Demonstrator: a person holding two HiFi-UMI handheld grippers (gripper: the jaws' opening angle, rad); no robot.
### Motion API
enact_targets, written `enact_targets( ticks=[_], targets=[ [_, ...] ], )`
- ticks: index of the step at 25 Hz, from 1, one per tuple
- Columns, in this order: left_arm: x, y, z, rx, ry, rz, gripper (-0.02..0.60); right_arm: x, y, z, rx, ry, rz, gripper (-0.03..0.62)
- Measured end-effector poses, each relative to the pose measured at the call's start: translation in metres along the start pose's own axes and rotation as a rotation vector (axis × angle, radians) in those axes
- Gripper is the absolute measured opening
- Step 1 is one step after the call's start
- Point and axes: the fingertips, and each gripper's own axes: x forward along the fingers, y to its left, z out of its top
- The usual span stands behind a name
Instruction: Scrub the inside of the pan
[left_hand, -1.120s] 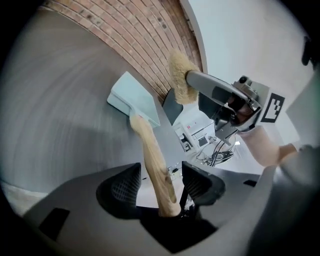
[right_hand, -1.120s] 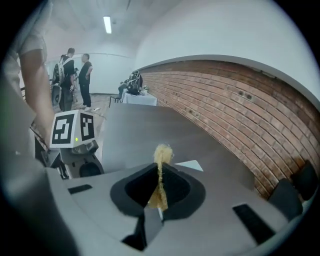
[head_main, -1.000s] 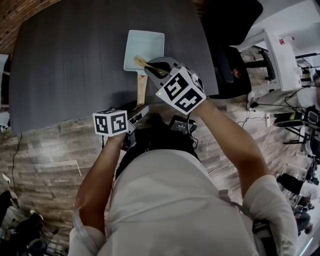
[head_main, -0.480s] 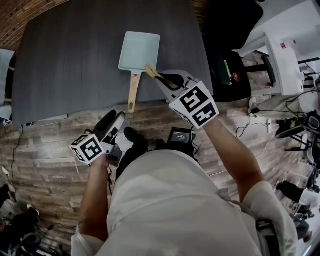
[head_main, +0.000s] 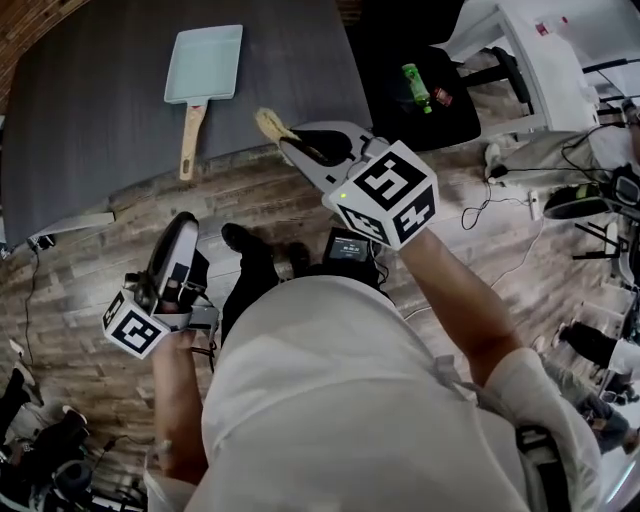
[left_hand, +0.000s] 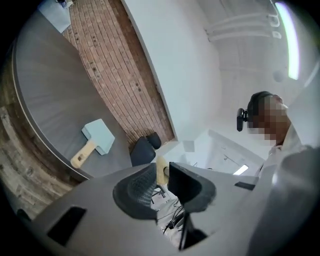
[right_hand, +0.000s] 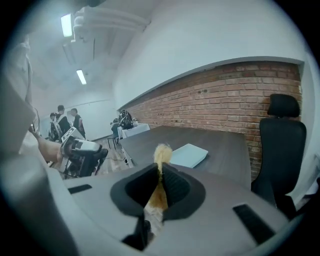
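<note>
The light blue square pan (head_main: 205, 62) with a wooden handle lies alone on the dark table (head_main: 100, 130), also seen in the left gripper view (left_hand: 99, 137) and the right gripper view (right_hand: 189, 155). My right gripper (head_main: 300, 140) hangs over the table's near edge, well right of the pan, shut on a yellowish scrub brush (head_main: 272, 124) that sticks out past its jaws (right_hand: 161, 155). My left gripper (head_main: 180, 232) is low over the floor beside my left leg, far from the pan. Its jaws are closing to a narrow gap (left_hand: 161, 175) with nothing between them.
A black office chair (head_main: 430, 110) with a green bottle (head_main: 415, 85) on it stands at the table's right end. White desks and cables (head_main: 560, 150) lie further right. Wood floor lies below me. Several people stand far off (right_hand: 62, 127).
I have backed away from the table. The left gripper dropped from the pan handle's end to my left side and narrowed its jaws. The right gripper drew the brush off the pan.
</note>
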Motion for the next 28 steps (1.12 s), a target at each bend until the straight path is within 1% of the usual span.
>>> enact_targets(
  ticks=[3,7,10,12,15,20,24,28],
  targets=[
    [0.005,-0.035,-0.020,0.047,0.008,-0.027,0.087,-0.034,0.009,-0.007,0.069,-0.053,0.038,0.035],
    [0.001,-0.071,-0.043,0.073,-0.009,-0.046,0.087,-0.074,0.021,-0.016,0.168,-0.116,0.096,0.035],
    [-0.005,-0.088,-0.052,0.100,-0.010,-0.042,0.087,-0.095,0.028,-0.018,0.256,-0.160,0.137,0.035],
    [-0.006,-0.093,-0.051,0.115,-0.012,-0.041,0.087,-0.103,0.029,-0.015,0.288,-0.187,0.152,0.035],
    [-0.003,-0.100,-0.050,0.127,-0.007,-0.051,0.087,-0.111,0.030,-0.011,0.293,-0.213,0.146,0.035],
    [0.011,-0.110,-0.051,0.143,0.026,-0.087,0.087,-0.121,0.024,-0.006,0.298,-0.243,0.116,0.035],
    [0.008,-0.114,-0.048,0.152,0.041,-0.097,0.087,-0.124,0.028,-0.005,0.302,-0.254,0.098,0.035],
    [0.001,-0.108,-0.046,0.143,0.054,-0.095,0.087,-0.118,0.033,-0.001,0.303,-0.261,0.087,0.035]
  ],
)
